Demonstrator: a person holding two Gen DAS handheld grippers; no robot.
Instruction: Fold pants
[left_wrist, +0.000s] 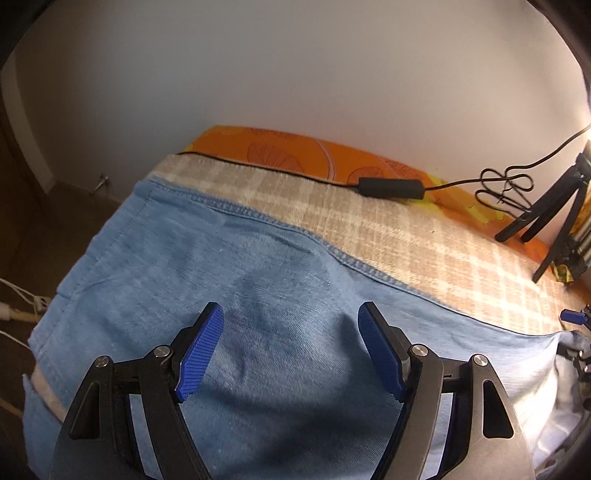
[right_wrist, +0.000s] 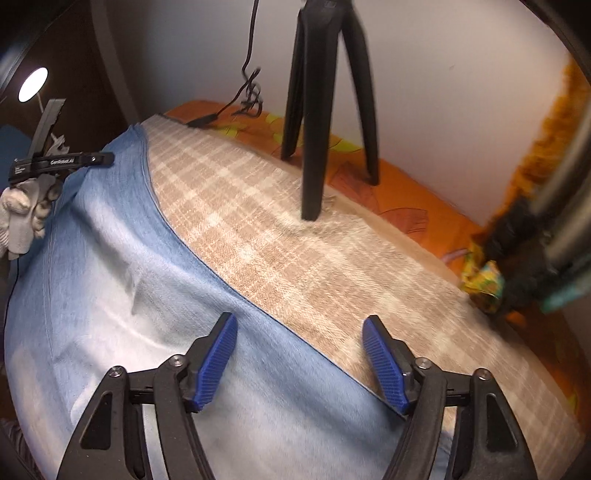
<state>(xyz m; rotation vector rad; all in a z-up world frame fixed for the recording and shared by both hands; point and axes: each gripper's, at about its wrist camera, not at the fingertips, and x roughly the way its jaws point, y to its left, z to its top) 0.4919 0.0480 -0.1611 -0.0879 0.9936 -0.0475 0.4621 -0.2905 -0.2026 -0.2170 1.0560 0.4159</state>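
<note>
Both grippers, left and right, are hovering wide and empty over soft, floppy jeans lying on the plaid blanket, best pinched along the stitched seam.

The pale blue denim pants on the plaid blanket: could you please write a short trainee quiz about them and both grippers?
1. True or false: the left gripper is clamped on the pale blue denim pants.
2. What lies under the pants: A orange sheet, B beige plaid blanket, C bare floor?
3. The black tripod stands on the ____.

Key: 1 false, the left and the right gripper are both open; 2 B; 3 blanket.
</note>
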